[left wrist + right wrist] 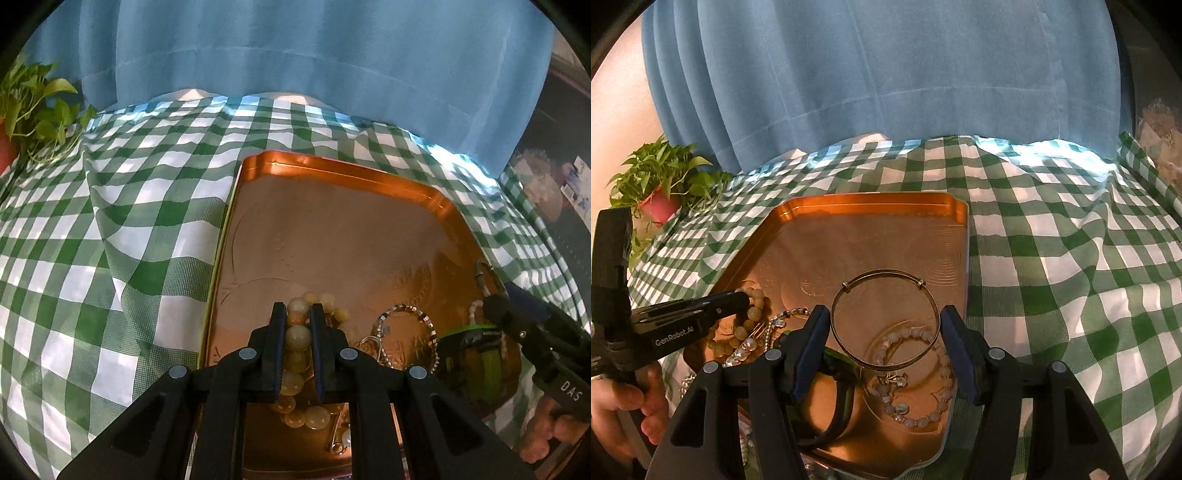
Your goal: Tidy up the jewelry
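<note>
Gripping: left claw (pixel 298 310) closed narrow on the yellow bead bracelet (pixel 297 334); beads sit pinched between both fingers, more beads trailing below them onto the tray.
Left claw, seen from right wrist: tip lies among the yellow beads (pixel 753 314) at the tray's left edge; person's hand (pixel 624 406) wraps the handle.
Right claw (pixel 884 334): fingers spread wide, a thin metal bangle (pixel 885 280) spanning the gap between them; bangle rim touches or nearly touches both pads, contact on the right side cannot be confirmed.
Right claw, seen from left wrist: black tip (pixel 496 304) at the tray's right edge, bangle edge-on just beyond it; spread not readable from this view.
Tray (pixel 871 201): copper-coloured, raised rim, lying on the counter's green-and-white checked cloth (pixel 1052 266).
Tray contents, near edge: pale bead bracelet (pixel 918 373) with small charms, under the bangle; silver crystal bracelet (pixel 410 334) between the two claws; dark green bangle (pixel 476 354) toward the right, partly in shadow; small metal pieces near the yellow beads, type unclear.
Tray, far half: bare embossed metal.
Counter, far left corner: leafy plant in a red pot (pixel 661 203).
Backdrop: blue curtain (pixel 886 74) behind the counter's far edge.
</note>
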Demonstrator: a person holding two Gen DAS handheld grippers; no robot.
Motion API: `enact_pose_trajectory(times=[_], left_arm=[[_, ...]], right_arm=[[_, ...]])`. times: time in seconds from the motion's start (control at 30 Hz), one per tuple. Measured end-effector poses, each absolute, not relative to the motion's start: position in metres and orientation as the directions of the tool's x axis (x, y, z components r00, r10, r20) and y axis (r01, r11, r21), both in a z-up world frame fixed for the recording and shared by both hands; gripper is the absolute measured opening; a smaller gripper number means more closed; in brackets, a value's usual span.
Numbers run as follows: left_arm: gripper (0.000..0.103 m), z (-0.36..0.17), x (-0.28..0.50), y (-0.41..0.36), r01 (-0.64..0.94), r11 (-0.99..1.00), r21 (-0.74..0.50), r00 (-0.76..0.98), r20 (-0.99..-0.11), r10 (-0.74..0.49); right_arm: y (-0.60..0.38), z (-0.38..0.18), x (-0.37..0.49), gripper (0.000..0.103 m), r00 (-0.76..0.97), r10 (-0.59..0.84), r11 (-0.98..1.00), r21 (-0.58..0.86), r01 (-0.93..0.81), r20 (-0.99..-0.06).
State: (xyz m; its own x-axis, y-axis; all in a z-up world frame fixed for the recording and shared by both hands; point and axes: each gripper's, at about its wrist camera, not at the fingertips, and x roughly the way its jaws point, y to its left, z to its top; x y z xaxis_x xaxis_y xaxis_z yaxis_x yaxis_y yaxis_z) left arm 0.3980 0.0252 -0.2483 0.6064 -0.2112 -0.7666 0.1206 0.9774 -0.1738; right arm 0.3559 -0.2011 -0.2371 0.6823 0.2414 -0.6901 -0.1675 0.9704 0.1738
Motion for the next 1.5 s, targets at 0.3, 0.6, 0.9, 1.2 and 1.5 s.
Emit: enact_pose_trajectory(times=[0.3,0.6,0.9,1.2,1.5], left_arm=[[0.015,-0.248,0.397,0.021,0.122,0.985,-0.123,0.620,-0.765,-0.173],[0.083,-0.253,0.395,0.003,0.171,0.985,-0.029,0.618,-0.775,-0.130],[0.086,-0.254,0.396,0.000,0.175,0.984,-0.018,0.612,-0.781,-0.124],[0.086,-0.254,0.395,-0.001,0.169,0.985,-0.018,0.609,-0.785,-0.119],[0.086,-0.201,0.341,0.014,0.153,0.984,-0.089,0.654,-0.737,-0.168]], right_arm=[[-0.201,-0.235,0.352,0.057,0.685,0.256,0.967,0.177,-0.185,-0.682],[-0.208,-0.241,0.355,0.068,0.667,0.305,0.951,0.253,-0.177,-0.680],[-0.207,-0.242,0.355,0.070,0.661,0.321,0.945,0.271,-0.182,-0.678],[-0.205,-0.235,0.351,0.071,0.662,0.301,0.953,0.246,-0.178,-0.687],[-0.202,-0.199,0.310,0.072,0.703,0.303,0.948,0.275,-0.157,-0.643]])
